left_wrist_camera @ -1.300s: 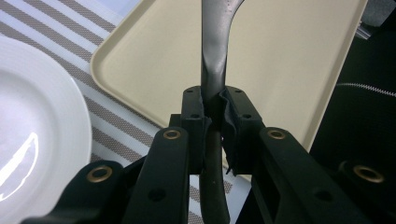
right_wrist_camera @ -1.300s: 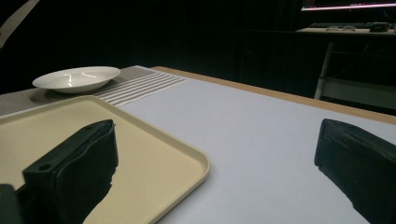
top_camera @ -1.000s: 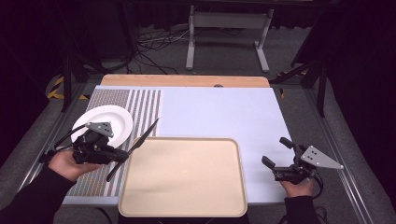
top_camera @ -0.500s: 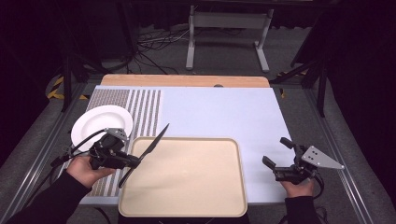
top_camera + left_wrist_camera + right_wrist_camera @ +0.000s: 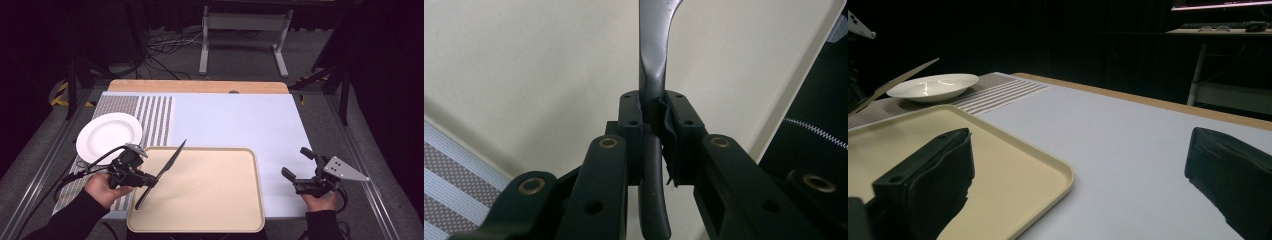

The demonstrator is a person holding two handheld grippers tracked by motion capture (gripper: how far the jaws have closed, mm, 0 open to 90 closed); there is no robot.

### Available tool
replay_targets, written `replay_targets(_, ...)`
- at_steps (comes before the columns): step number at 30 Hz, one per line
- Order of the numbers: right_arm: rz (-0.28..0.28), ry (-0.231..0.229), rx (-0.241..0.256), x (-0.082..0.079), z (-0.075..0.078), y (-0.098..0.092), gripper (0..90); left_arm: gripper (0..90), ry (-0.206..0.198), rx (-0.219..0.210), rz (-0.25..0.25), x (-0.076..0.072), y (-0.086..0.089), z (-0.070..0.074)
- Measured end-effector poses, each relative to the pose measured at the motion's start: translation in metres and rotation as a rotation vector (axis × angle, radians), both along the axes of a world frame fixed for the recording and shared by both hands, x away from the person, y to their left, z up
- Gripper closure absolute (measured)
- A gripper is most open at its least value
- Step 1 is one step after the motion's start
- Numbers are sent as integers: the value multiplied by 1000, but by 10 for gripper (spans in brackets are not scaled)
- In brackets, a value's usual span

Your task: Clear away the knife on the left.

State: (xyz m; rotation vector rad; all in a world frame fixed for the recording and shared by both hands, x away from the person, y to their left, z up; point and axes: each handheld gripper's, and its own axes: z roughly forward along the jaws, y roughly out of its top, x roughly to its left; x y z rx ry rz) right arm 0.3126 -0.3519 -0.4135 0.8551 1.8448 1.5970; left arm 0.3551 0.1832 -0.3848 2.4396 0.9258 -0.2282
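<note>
Closely, left gripper view: left gripper [image 5: 655, 120] pinches knife [image 5: 653, 55] | high view: knife angled over tray [image 5: 210, 220] | right gripper [image 5: 299, 165] spread, beside tray.

A dim room is seen around the table [image 5: 235, 120], whose far wooden edge is lit, with dark grey floor [image 5: 240, 55] strewn with black cables [image 5: 160, 47] and a grey metal stand [image 5: 242, 35] set beyond it.
</note>
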Motion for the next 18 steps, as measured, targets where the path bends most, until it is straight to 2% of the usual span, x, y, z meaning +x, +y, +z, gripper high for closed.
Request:
replay_targets(4,1,0,0,0,0,0,2,803,7,10,7,-1,0,-5)
replay_targets(14,1,-1,2,0,0,0,2,803,59,38,17,1,-8,-18)
replay_targets(18,1,1,8,0,0,0,2,803,62,36,19,0,-9,-21)
